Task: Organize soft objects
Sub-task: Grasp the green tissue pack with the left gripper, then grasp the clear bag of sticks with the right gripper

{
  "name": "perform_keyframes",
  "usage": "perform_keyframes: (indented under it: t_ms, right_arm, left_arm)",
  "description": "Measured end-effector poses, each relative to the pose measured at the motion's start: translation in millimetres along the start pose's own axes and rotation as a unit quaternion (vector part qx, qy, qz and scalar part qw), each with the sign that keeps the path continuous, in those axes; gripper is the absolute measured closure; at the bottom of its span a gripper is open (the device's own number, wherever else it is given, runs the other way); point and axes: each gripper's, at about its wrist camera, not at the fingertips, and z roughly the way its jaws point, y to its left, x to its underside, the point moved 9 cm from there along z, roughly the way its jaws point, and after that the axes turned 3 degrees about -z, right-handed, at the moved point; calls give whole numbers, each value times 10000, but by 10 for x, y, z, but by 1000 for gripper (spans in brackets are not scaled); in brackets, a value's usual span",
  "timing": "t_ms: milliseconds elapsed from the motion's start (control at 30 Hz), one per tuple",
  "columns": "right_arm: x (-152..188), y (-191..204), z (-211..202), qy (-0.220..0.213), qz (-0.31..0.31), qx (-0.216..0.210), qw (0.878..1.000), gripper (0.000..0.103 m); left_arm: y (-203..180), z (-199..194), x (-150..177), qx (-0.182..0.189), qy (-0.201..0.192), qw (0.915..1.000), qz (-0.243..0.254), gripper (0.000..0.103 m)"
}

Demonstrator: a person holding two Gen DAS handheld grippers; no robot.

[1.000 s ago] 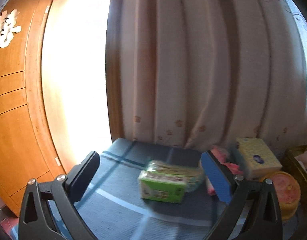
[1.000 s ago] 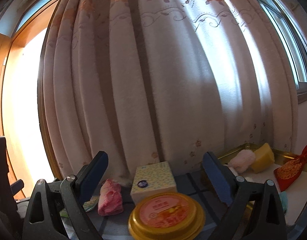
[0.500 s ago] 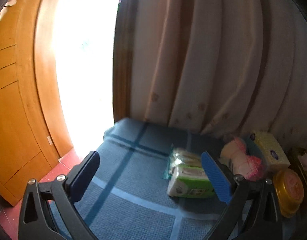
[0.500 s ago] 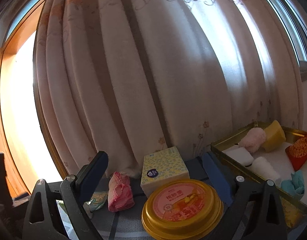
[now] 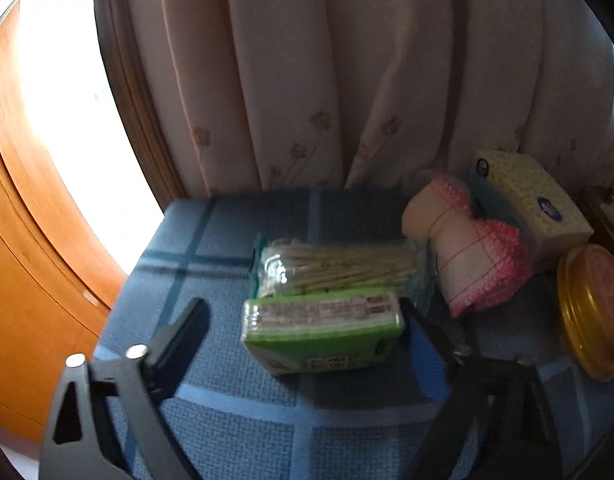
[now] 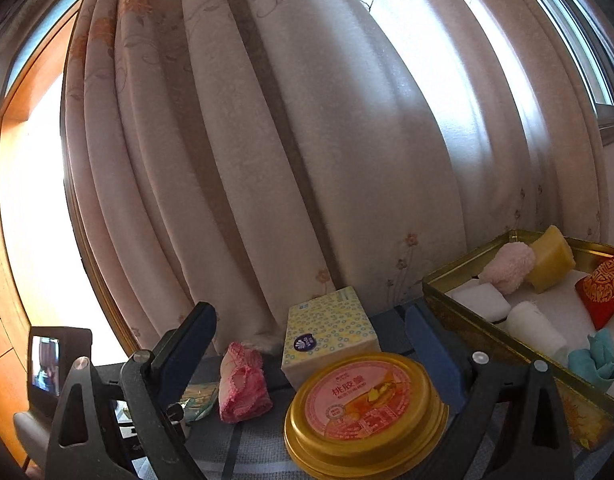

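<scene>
Pickup step: the left gripper is closing around the green wipes pack at tabletop centre, pads not yet pressing (right gripper idles unclenched). Next: clamp, carry toward the tin tray at three o'clock.

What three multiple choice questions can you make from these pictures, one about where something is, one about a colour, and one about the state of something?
1. Where does the yellow tissue box stand?
A. inside the gold tray
B. just behind the round gold tin
C. on the green pack

2. What colour is the pack between the left gripper's fingers?
A. green
B. red
C. white

3. How is the round gold tin?
A. lid off
B. on its side
C. lid on, upright

Answers:
1 B: it rises directly behind the tin, outside the gold tray.
2 A: its wrapper is bright green; the left gripper is closing around it.
3 C: the printed lid faces up.
</scene>
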Motion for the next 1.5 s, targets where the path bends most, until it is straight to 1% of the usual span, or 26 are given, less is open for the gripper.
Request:
perform_keyframes:
  t_ms: [33, 100, 200, 233, 333, 367, 433, 467, 500, 600, 667, 800, 833, 900, 1000, 1067, 1100, 1133, 1167, 1233, 1300, 1333, 1400, 1433, 1467, 1500]
  right_arm:
    - [4, -5, 5, 11, 10, 5, 10000, 6]
    - [8, -13, 10, 35, 29, 11, 10000, 6]
    - [21, -24, 16, 69, 61, 25, 10000, 6]
    - [24, -30, 14, 68, 75, 30, 9999, 6]
    - [26, -31, 12, 59, 78, 29, 9999, 6]
    - [28, -23, 14, 69, 52, 12, 10000, 6]
    - [35, 7, 26, 98, -21, -14, 9999, 6]
    - [42, 32, 34, 123, -67, -44, 9999, 6]
    - [55, 75, 51, 170, -138, -104, 9997, 6]
    - [153, 324, 179, 519, -505, -510, 9961, 6]
    - [227, 503, 271, 733, -733, -790, 9915, 6]
    - [434, 936, 477, 1281, -1341, -1340, 9735, 6]
    - [492, 1069, 519, 1410, -1574, -1489, 9660, 6]
    - [561, 1240, 577, 1536, -1880, -1650, 9560, 7]
    - [678, 1564, 703, 1781, -2369, -2026, 9333, 9]
    - [738, 1698, 822, 1911, -2638, -2127, 9212, 10]
    - [800, 1768, 901, 2091, -2746, -2238, 9115, 11]
    - [885, 1836, 981, 2309, -2861, -2325, 9004, 15]
    - [948, 1858, 1046, 2439, -2950, -2334, 8939, 19]
    - [1111, 1891, 1183, 2714, -3122, -2329, 8801, 23]
    - [1232, 1911, 1274, 2913, -3199, -2304, 8716, 23]
    - [1329, 1907, 1330, 3116, -3227, -2277, 8643, 23]
    - [1416, 1894, 1379, 3384, -3154, -2277, 8568, 23]
    - [1422, 1870, 1397, 3441, -3109, -2279, 8561, 26]
    - [1428, 1863, 1402, 3475, -3082, -2279, 8557, 33]
    - [1432, 1848, 1405, 3499, -3056, -2273, 8558, 36]
  left_arm:
    - [17, 2, 1, 43, 11, 10000, -70, 23]
    - [51, 11, 21, 37, 59, 9999, -137, 32]
    - [70, -12, 28, 76, 46, 9998, -198, 34]
    - [92, -47, 22, 53, -25, 9997, -239, 34]
    - [231, -216, -15, -103, -454, 9976, -504, 35]
    - [319, -314, -30, -250, -683, 9950, -686, 35]
    - [472, -444, -43, -525, -960, 9891, -989, 35]
    - [587, -530, -35, -708, -1138, 9832, -1241, 35]
    - [660, -581, -24, -804, -1231, 9792, -1399, 35]
    - [906, -709, 25, -1109, -1473, 9631, -1961, 35]
    - [1031, -762, 59, -1199, -1557, 9544, -2245, 35]
    - [1255, -782, 118, -1146, -1631, 9404, -2755, 35]
    - [1301, -788, 135, -1119, -1651, 9371, -2865, 35]
    - [1340, -786, 142, -1129, -1686, 9326, -2984, 35]
    - [1392, -811, 147, -1183, -1764, 9280, -3062, 35]
    - [1393, -818, 135, -1205, -1801, 9275, -3047, 35]
    - [1386, -818, 133, -1218, -1811, 9276, -3031, 35]
    - [1380, -818, 127, -1214, -1815, 9281, -3014, 35]
    - [1371, -815, 120, -1206, -1812, 9289, -2996, 35]
    - [1338, -832, 112, -1196, -1805, 9301, -2968, 35]
    - [1330, -840, 125, -1182, -1798, 9307, -2960, 35]
    - [1356, -809, 112, -1174, -1787, 9307, -2966, 35]
    - [1368, -793, 104, -1153, -1761, 9309, -2985, 35]
    - [1381, -795, 107, -1148, -1751, 9309, -2992, 35]
    - [1387, -789, 106, -1143, -1744, 9308, -3003, 35]
    - [1395, -787, 105, -1139, -1740, 9307, -3010, 35]
